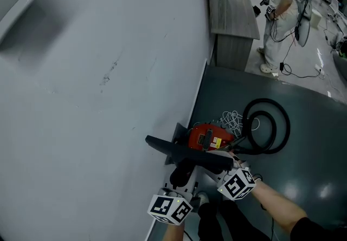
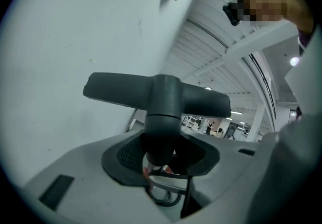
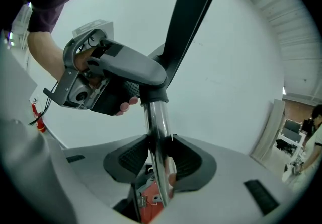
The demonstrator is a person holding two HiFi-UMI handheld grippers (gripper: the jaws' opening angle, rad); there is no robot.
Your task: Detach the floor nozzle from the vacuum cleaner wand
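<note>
The dark T-shaped floor nozzle (image 1: 179, 150) is lifted off the floor near the wall. In the left gripper view its wide head (image 2: 156, 94) lies crosswise above its neck. My left gripper (image 2: 160, 155) is shut on that neck, pads pressed against both sides. My right gripper (image 3: 160, 160) is shut on the chrome wand (image 3: 157, 127), just below the nozzle's collar. In the head view the left gripper (image 1: 181, 176) is under the nozzle and the right gripper (image 1: 219, 165) is at its right end. The red vacuum body (image 1: 209, 137) lies on the floor behind them.
A black hose (image 1: 268, 126) loops on the dark floor right of the vacuum, next to a tangle of white cable (image 1: 233, 118). A pale wall (image 1: 97, 72) fills the left. A grey cabinet (image 1: 233, 12) and a standing person (image 1: 284, 12) are at the back.
</note>
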